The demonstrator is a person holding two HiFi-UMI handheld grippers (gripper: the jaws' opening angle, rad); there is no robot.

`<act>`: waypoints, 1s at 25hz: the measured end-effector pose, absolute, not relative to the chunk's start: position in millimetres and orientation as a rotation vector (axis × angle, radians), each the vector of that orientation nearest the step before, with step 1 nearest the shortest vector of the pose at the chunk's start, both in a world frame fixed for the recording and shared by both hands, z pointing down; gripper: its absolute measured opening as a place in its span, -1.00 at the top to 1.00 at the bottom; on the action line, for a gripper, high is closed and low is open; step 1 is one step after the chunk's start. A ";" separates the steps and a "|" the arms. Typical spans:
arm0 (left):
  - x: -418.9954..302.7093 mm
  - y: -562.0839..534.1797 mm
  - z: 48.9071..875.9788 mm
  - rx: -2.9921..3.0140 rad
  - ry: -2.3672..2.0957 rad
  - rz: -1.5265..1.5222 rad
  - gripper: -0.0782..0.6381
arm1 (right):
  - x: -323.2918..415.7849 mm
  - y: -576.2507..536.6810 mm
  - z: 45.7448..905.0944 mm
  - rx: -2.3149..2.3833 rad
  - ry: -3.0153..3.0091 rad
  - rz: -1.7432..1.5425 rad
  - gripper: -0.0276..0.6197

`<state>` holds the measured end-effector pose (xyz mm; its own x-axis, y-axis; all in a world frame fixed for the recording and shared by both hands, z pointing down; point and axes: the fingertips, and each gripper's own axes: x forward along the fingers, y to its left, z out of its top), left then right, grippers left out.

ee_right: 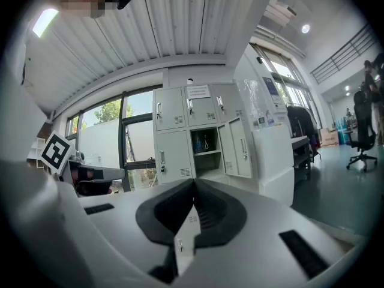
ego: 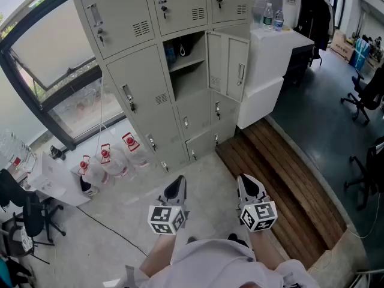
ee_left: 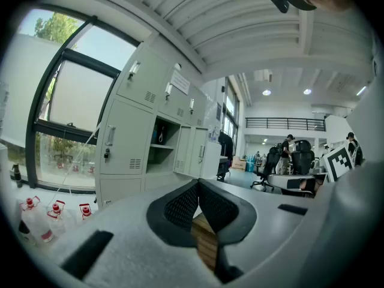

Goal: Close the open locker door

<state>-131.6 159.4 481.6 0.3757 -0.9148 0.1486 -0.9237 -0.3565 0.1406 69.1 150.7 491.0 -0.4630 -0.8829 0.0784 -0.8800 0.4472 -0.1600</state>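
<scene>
Grey concrete floor, wooden plank strip on the right. Big dark-framed window far left, daylight coming in. White counter far right, black office chairs beyond, ribbed white ceiling.

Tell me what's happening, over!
Shut and empty: left hand-held gripper, right hand-held gripper. Locker door open, ahead, untouched. Jugs stand left of the path.
</scene>
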 end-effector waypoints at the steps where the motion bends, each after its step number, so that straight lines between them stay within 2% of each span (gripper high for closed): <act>1: -131.3 159.9 480.7 2.436 -1.653 0.067 0.76 | 69.6 151.5 490.6 -1.624 2.657 -0.273 0.88; 18: -118.3 162.8 478.7 2.457 -1.638 0.075 0.76 | 80.4 155.3 487.3 -1.627 2.623 -0.277 0.88; 25: -85.5 157.8 475.9 2.436 -1.626 0.014 0.76 | 116.3 151.2 484.7 -1.620 2.640 -0.252 0.88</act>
<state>-85.5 157.8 475.9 0.3902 -0.9122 0.1253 -0.9142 -0.3677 0.1702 116.3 151.2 484.7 -0.4560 -0.8882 0.0557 -0.8828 0.4435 -0.1551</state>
